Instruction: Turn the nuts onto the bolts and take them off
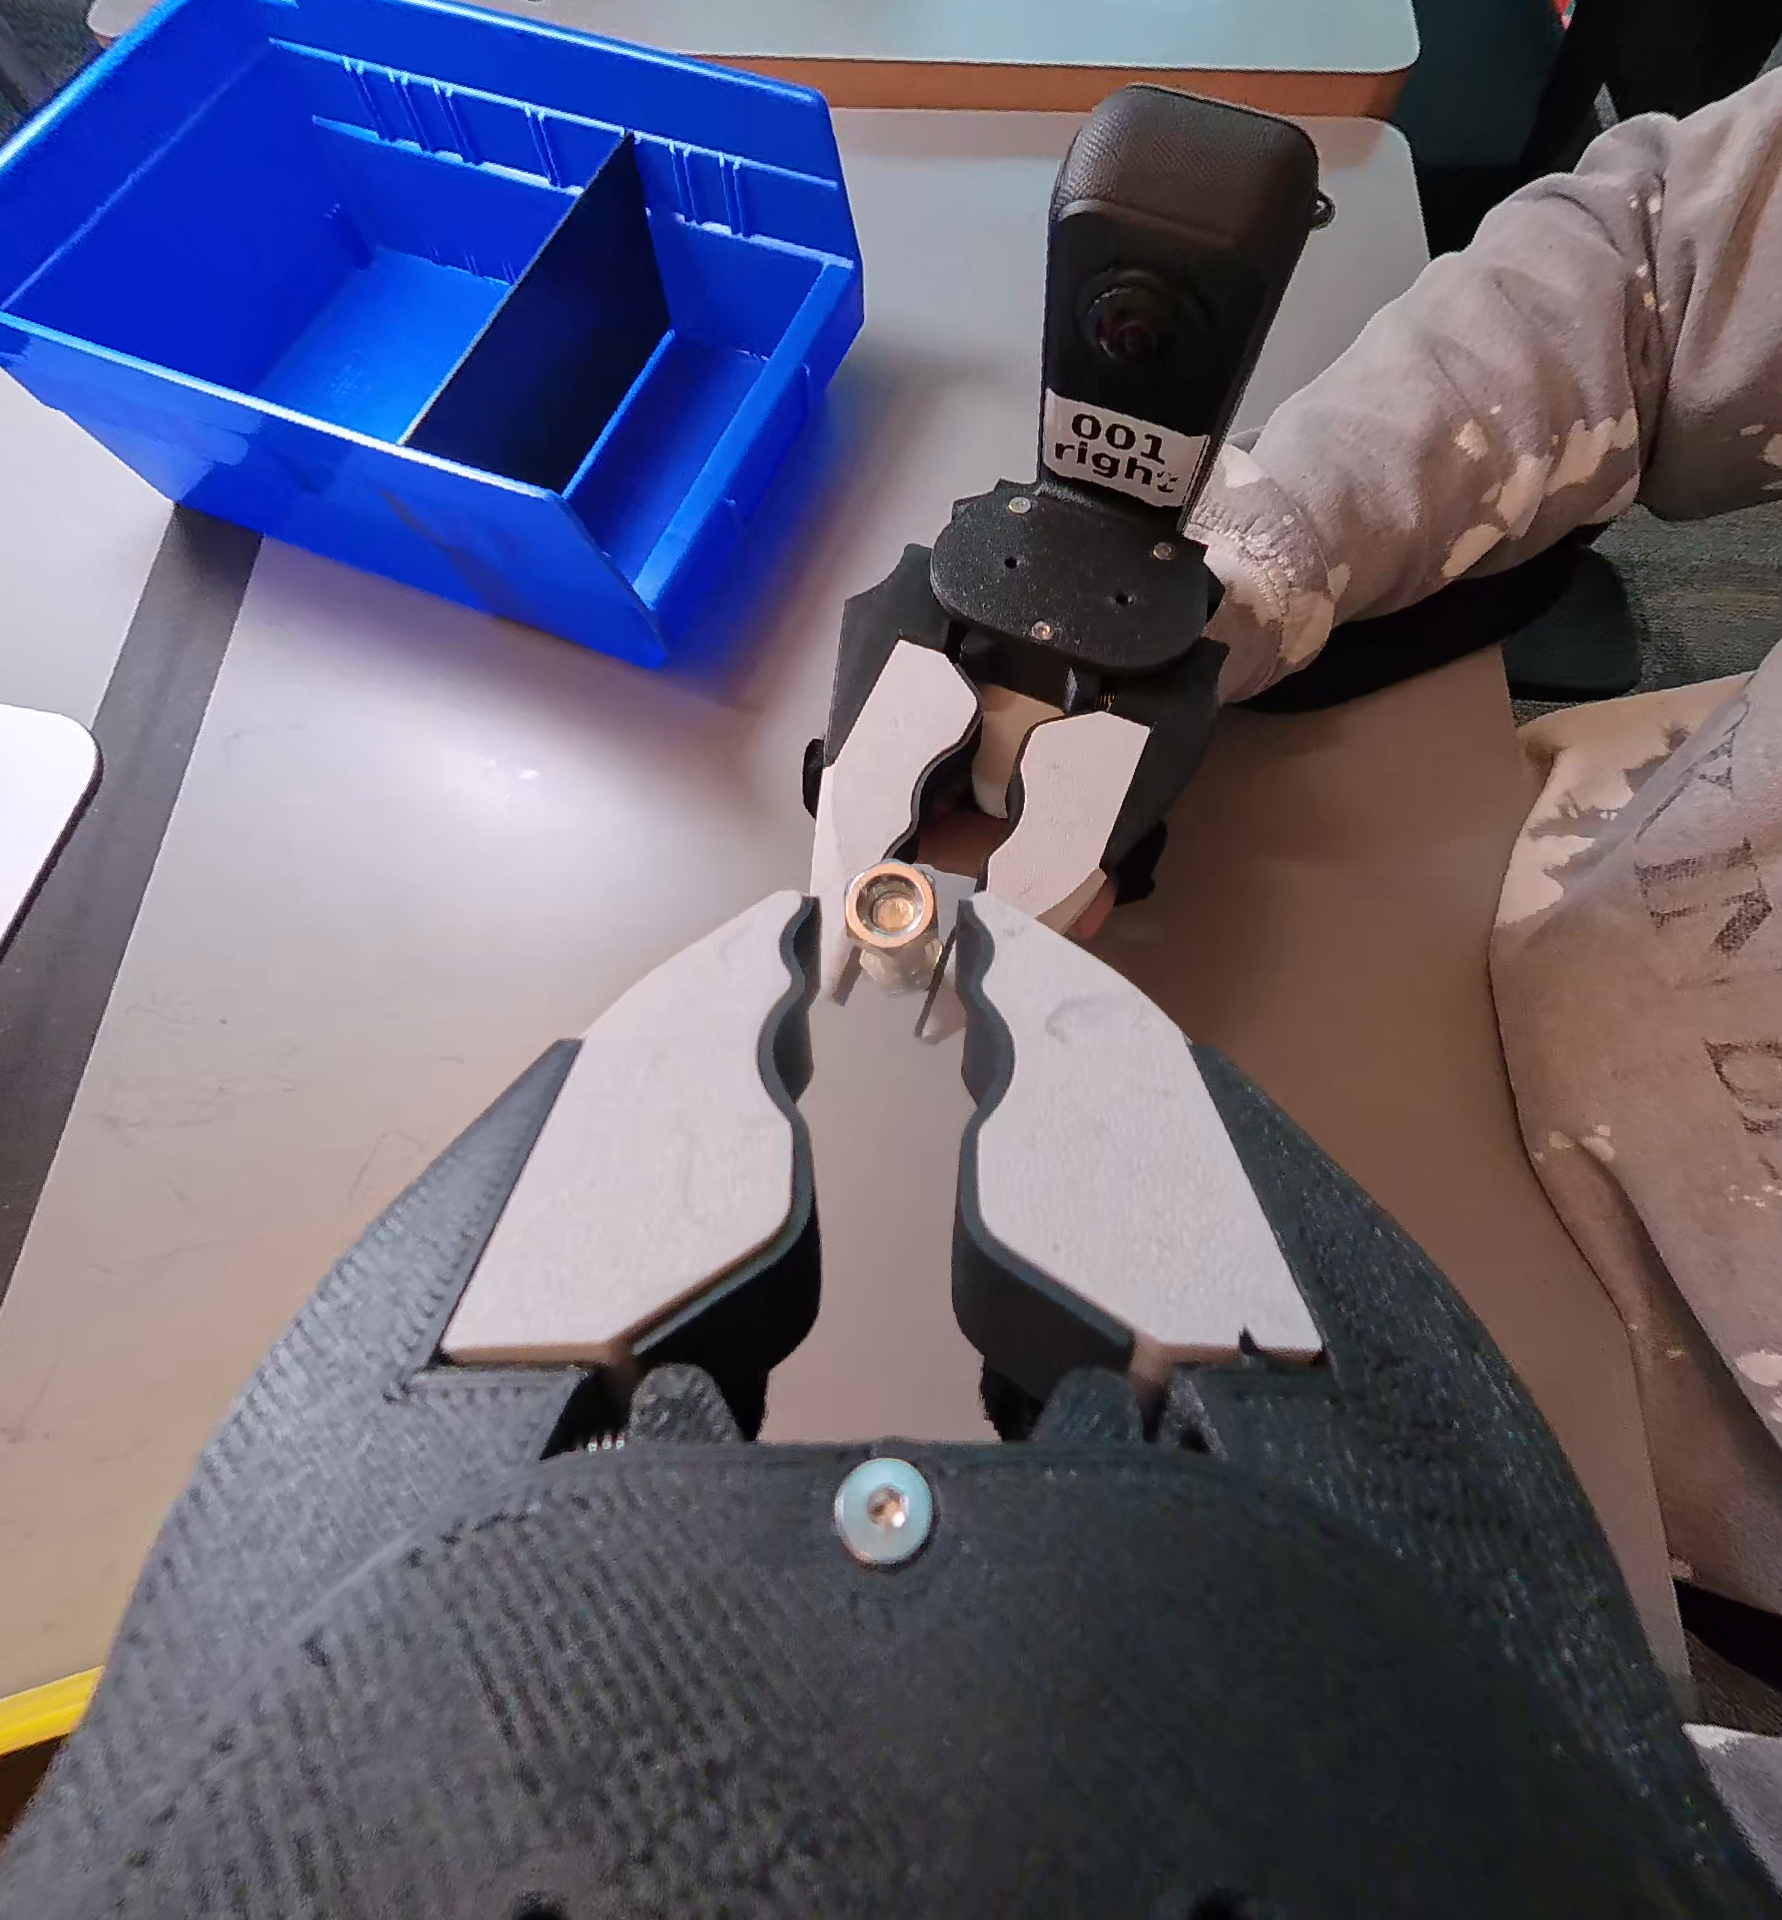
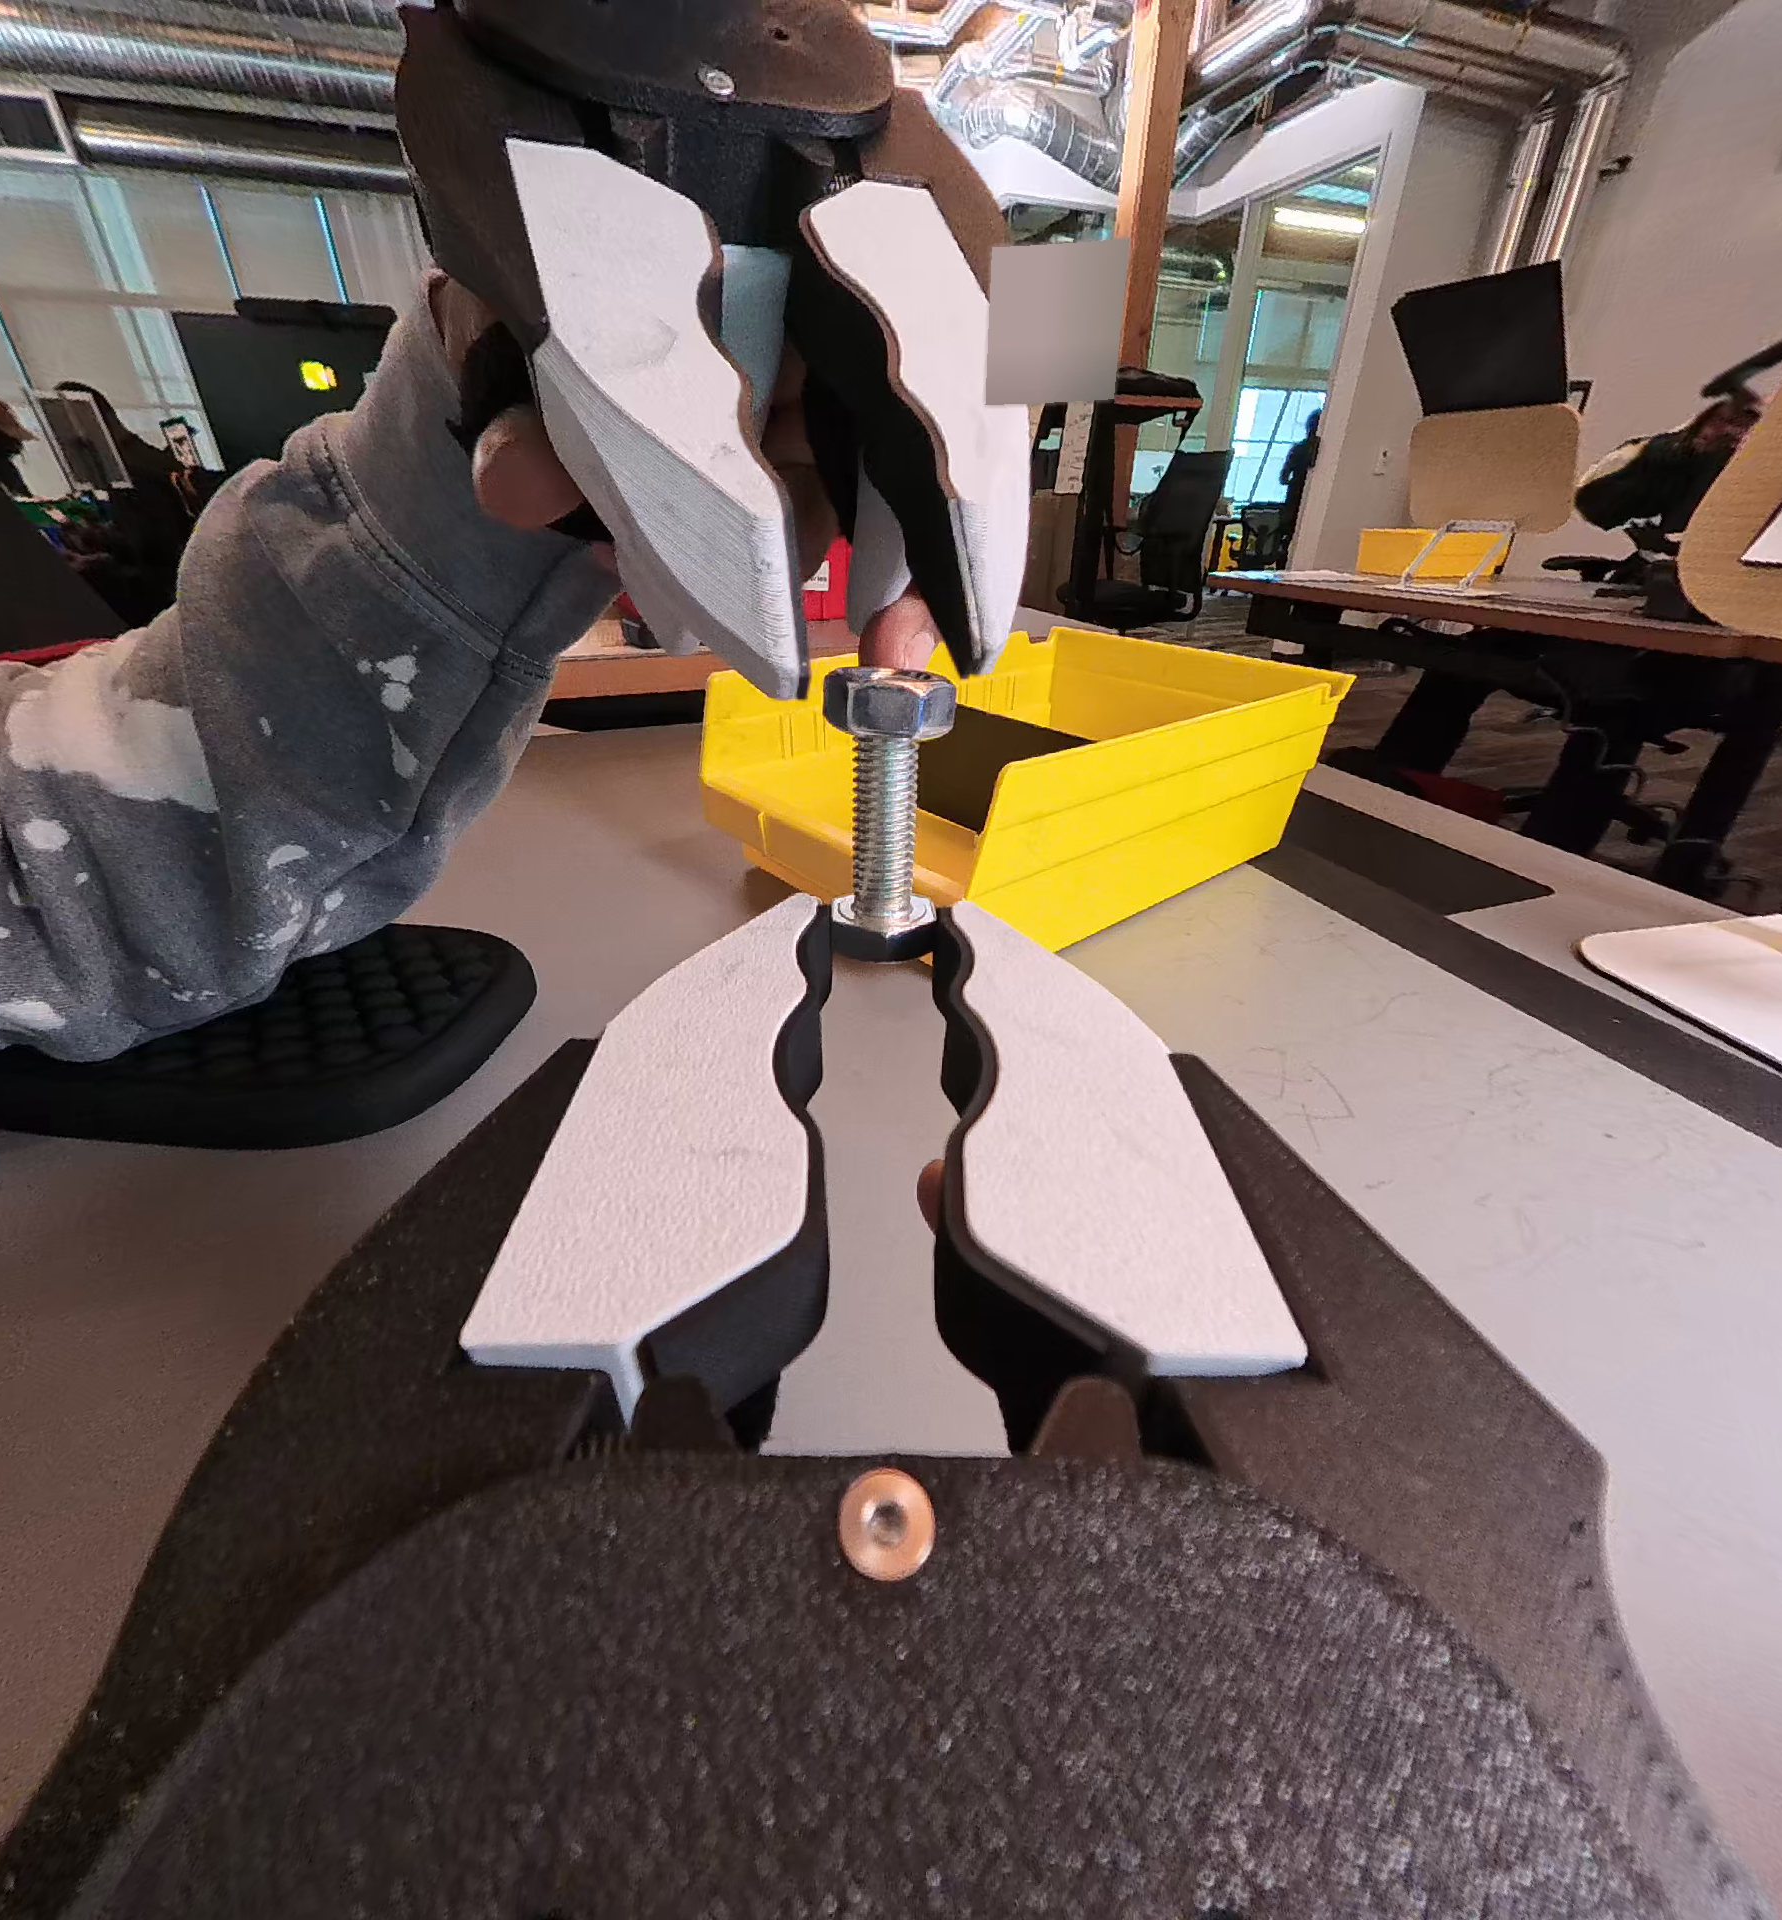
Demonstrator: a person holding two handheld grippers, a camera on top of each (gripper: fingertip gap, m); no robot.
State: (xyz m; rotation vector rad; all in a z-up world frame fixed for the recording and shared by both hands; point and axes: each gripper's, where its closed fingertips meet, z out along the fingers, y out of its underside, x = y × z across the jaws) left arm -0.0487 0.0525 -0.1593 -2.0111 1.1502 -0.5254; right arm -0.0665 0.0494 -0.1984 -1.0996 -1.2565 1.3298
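- The right gripper [image 2: 882, 920] lies low over the grey worktop [image 2: 1386, 1091], its jaws pinching the nut [image 2: 882, 935] from both sides, black pads against its flats.
- That nut sits at the bottom end of the bolt [image 2: 887, 821], right down at the worktop surface. I can't tell whether it actually rests on it.
- The bolt stands upright, head up, with bare thread showing all the way from nut to head.
- The left gripper [image 1: 885, 912] comes down from above. Its jaws are a little spread and straddle the hex head, with a thin gap showing on each side of it.
- Off to one side, a speckled grey sleeve [image 2: 243, 727] rests on a black padded rest [image 2: 274, 1039] at the worktop's edge nearest the person.
- Just beyond the bolt on the right gripper's far side is a yellow bin [image 2: 1126, 821] with a black divider inside.
- On the opposite side, farther back towards the worktop's far edge, sits a blue bin [image 1: 513, 540], split by a dark divider [image 1: 554, 343]. Nothing shows in its compartments.
- Past the worktop are other desks and chairs.
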